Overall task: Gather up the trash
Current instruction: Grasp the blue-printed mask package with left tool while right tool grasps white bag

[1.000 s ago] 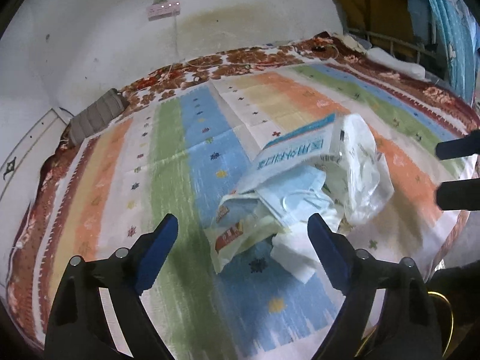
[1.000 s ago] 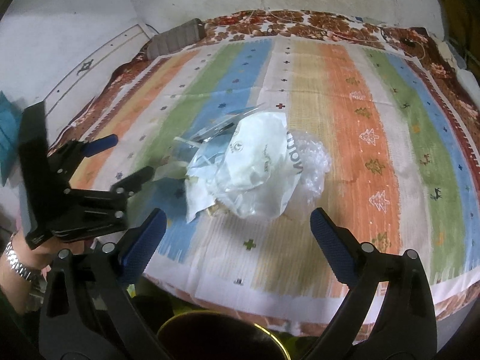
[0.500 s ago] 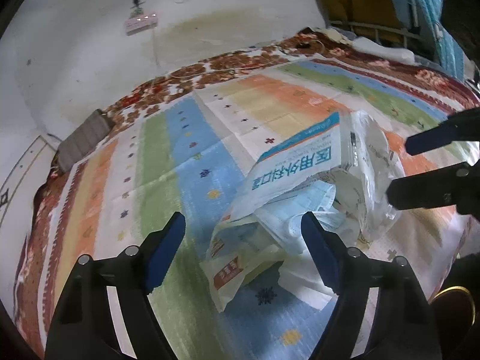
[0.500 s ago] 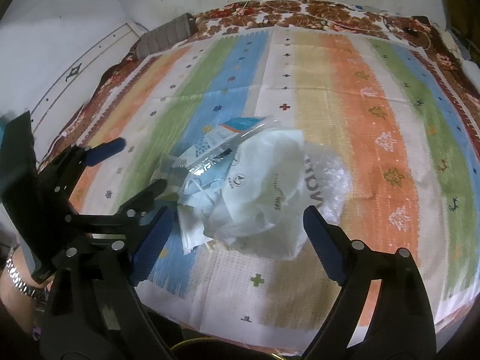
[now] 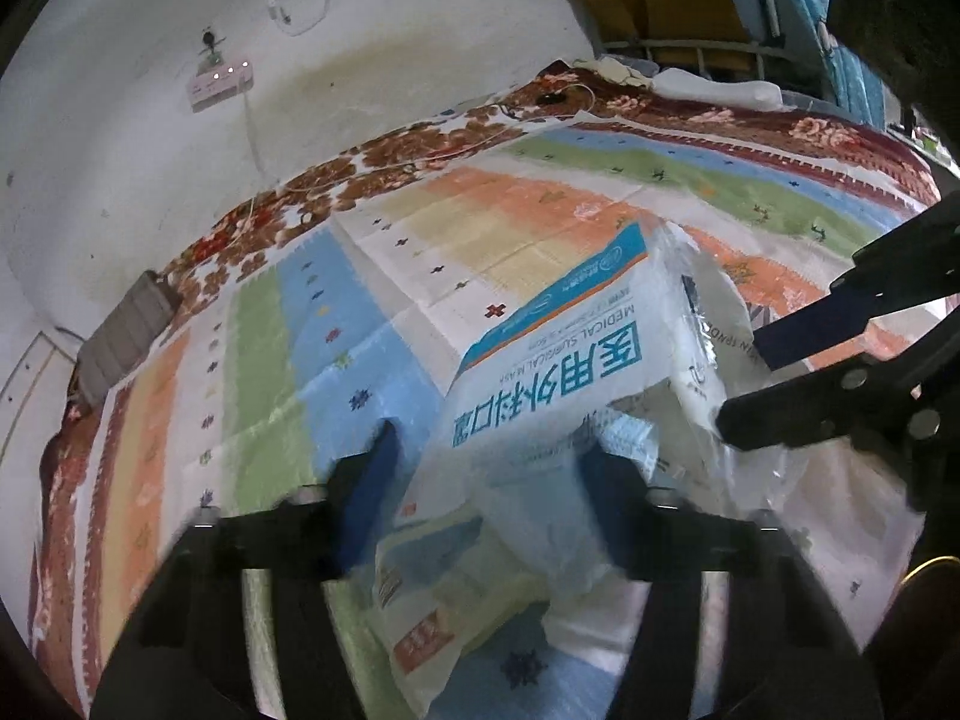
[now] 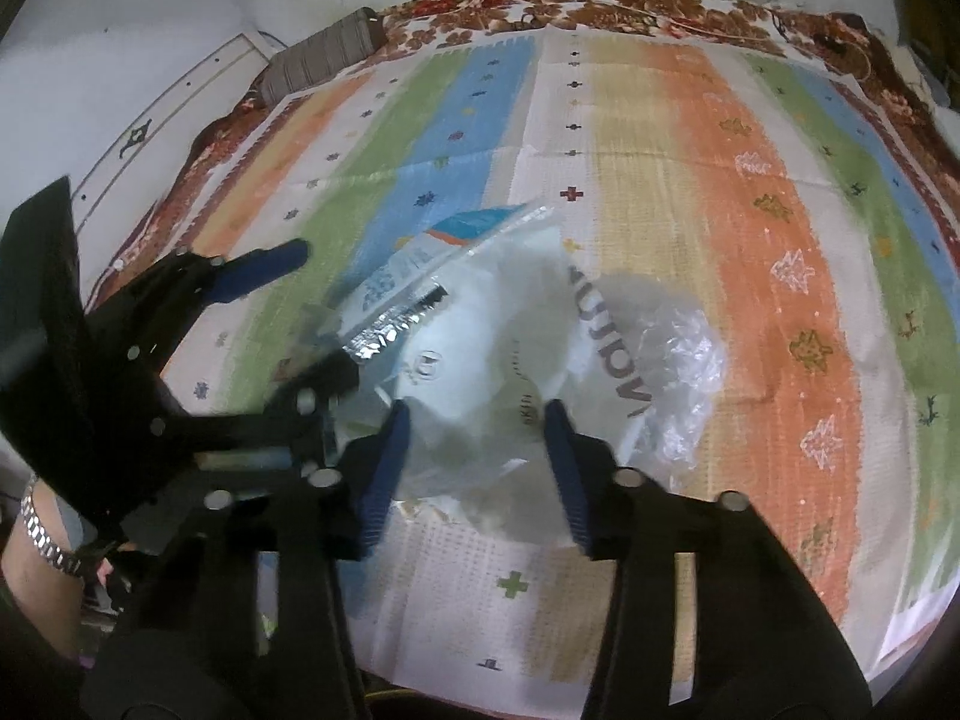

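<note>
— Now: left gripper and right gripper, jaws just closing to about half width around the trash pile near the front edge of the striped cloth. Firm pinch on either side? Cannot tell.

— Likely risks: mask packet slipping free, held only by loose film; clear plastic bag left behind, outside both jaws; gripper tips colliding, being just beside each other.

— Room: wide bare cloth beyond the pile; cloth edge close below, small space for dragging nearer.
</note>
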The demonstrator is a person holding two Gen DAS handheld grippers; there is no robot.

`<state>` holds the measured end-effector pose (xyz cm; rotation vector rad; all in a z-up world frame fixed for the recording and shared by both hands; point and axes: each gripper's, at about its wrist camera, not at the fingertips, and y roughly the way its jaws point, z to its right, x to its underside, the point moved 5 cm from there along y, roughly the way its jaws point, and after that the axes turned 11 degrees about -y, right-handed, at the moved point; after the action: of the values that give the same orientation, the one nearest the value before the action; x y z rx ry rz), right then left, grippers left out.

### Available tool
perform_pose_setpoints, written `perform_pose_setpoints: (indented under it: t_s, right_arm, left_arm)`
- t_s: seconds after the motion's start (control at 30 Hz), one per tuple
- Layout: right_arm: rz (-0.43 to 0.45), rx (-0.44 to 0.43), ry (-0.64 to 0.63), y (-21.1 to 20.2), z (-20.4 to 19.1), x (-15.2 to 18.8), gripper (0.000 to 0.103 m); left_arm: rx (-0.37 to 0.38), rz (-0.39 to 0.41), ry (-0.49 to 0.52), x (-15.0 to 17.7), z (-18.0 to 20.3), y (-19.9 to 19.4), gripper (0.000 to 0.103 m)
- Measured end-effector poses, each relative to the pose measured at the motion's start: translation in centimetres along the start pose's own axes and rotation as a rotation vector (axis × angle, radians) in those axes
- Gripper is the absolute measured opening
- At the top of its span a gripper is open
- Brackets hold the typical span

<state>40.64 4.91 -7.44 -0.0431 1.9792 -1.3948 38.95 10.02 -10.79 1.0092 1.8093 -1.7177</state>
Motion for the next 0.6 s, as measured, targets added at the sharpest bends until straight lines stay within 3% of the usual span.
perform_pose_setpoints:
  t_s: [0.03, 0.07, 0.1, 0.3, 0.43, 0.6]
  right_arm:
    - [0.000, 0.005, 0.001, 0.0, 0.2, 0.0, 0.030]
    - [-0.003, 0.011, 0.005, 0.1, 0.4, 0.1, 0.022]
    - [-0.005, 0.012, 0.007, 0.1, 0.6, 0.1, 0.020]
    - [0.000, 0.012, -0.011, 0.0, 0.7, 0.0, 0.011]
    - [0.017, 0.005, -0.018, -1.2, 0.4, -0.2, 0.008]
    - [0.043, 0.000, -0.022, -3.2, 0.3, -0.5, 0.007]
  left_arm:
    - [0.001, -0.001, 0.001, 0.0, 0.0, 0.2, 0.034]
    - [0.013, -0.006, -0.004, 0.0, 0.0, 0.6, 0.017]
    - [0.025, -0.011, -0.011, 0.0, 0.0, 0.7, 0.006]
    - [0.094, -0.007, -0.148, -0.8, -1.3, 0.1, 0.000]
    - [0.069, -0.002, -0.248, -1.8, -2.9, -1.0, 0.000]
    - [0.042, -0.051, -0.293, -2.7, -3.1, -3.2, 0.000]
